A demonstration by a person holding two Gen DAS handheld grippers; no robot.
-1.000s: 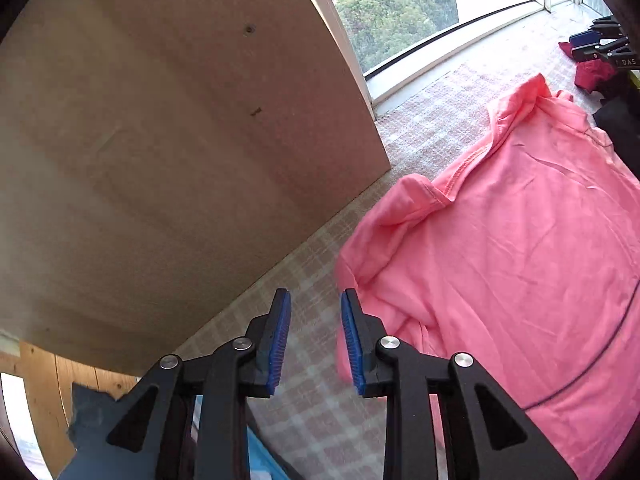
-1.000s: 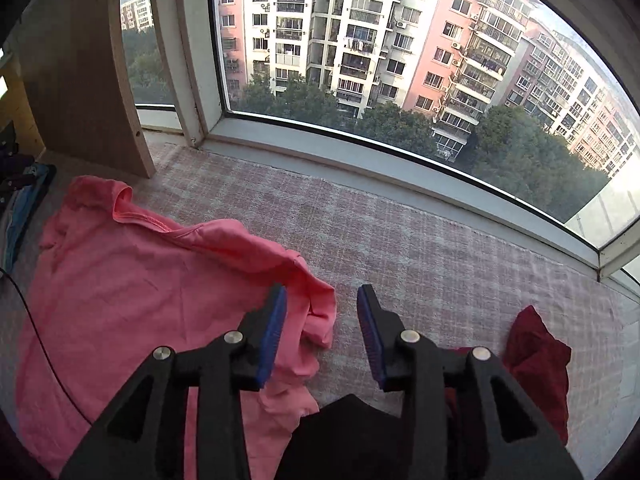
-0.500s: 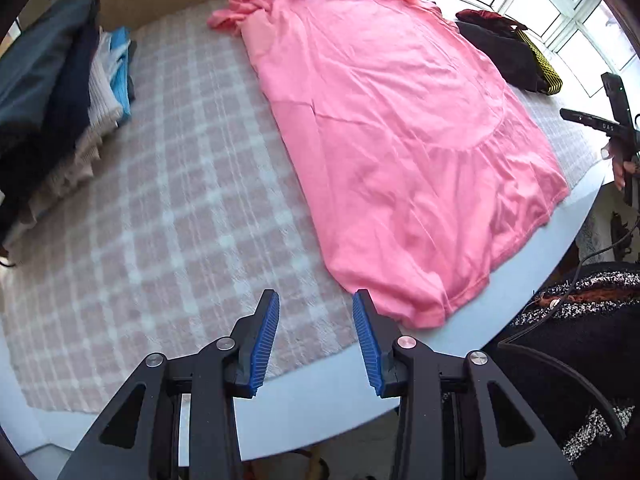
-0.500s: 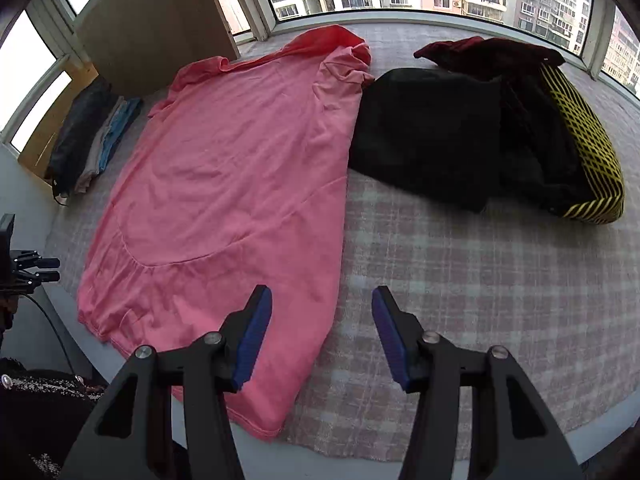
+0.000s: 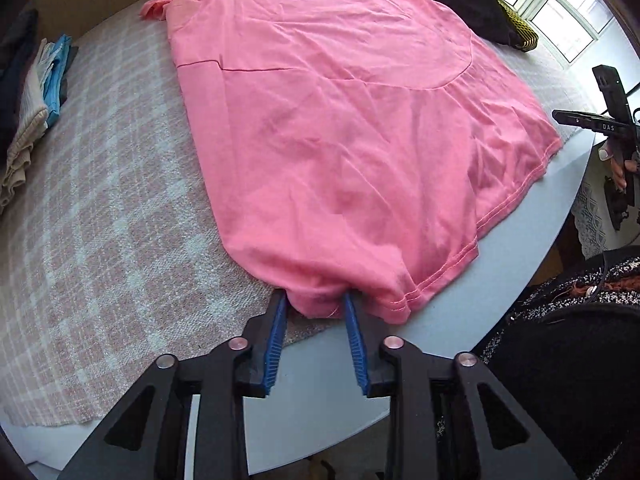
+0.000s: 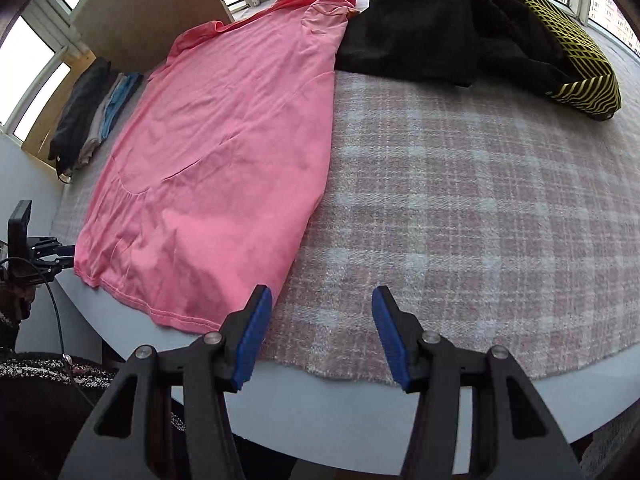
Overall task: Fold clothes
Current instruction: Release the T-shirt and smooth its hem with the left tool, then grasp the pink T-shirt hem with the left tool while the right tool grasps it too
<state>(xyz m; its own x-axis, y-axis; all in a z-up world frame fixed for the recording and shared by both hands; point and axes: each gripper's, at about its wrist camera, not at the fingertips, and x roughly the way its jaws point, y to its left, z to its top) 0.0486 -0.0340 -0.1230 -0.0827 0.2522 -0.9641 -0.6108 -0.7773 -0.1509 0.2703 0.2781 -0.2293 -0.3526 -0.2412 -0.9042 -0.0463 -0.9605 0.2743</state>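
A pink shirt [image 5: 340, 120] lies flat on the plaid-covered table, collar at the far end and hem at the near edge. My left gripper [image 5: 315, 300] is open at the near left hem corner, and a bunch of pink cloth sits between its blue pads [image 5: 276, 340]. In the right wrist view the same shirt [image 6: 224, 140] lies to the left. My right gripper [image 6: 321, 294] is open over the bare plaid cloth [image 6: 460, 200], with its left pad just beside the shirt's right hem corner and nothing between its fingers.
Folded clothes [image 5: 36, 92] are stacked at the far left. A black garment [image 6: 440, 32] and a yellow-striped one [image 6: 576, 60] are piled at the far right. The grey table edge [image 5: 520, 248] curves close to a person's dark tweed clothing [image 5: 560, 340].
Both grippers came back from the far end to the near table edge. The left one moved forward until the hem corner sat between its fingers. The right jaws opened wider.
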